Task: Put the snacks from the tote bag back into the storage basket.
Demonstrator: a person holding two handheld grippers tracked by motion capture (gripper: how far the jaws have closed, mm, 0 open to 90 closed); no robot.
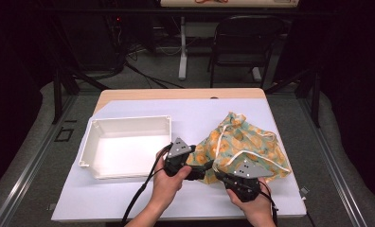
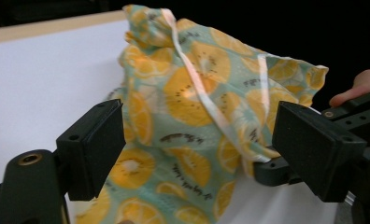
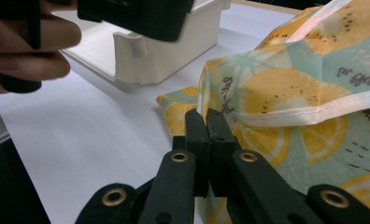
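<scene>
A drawstring bag (image 1: 242, 142) printed with orange slices lies on the white table top (image 1: 129, 198), right of centre. My left gripper (image 1: 197, 171) is at the bag's near left corner, open. In the left gripper view its jaws (image 2: 199, 149) stand wide on either side of the bag (image 2: 192, 93), and the pads are clear of the cloth. My right gripper (image 3: 206, 123) is shut on the bag's (image 3: 286, 88) near hem, with the cloth pinched between its tips. The white drawstring (image 2: 206, 100) runs across the fabric.
An open white tray (image 1: 129, 120) sits on the table left of the bag, close to my left hand (image 3: 29, 51). The table's near edge is just below both hands. A black chair (image 1: 245, 42) and stand legs are beyond the far edge.
</scene>
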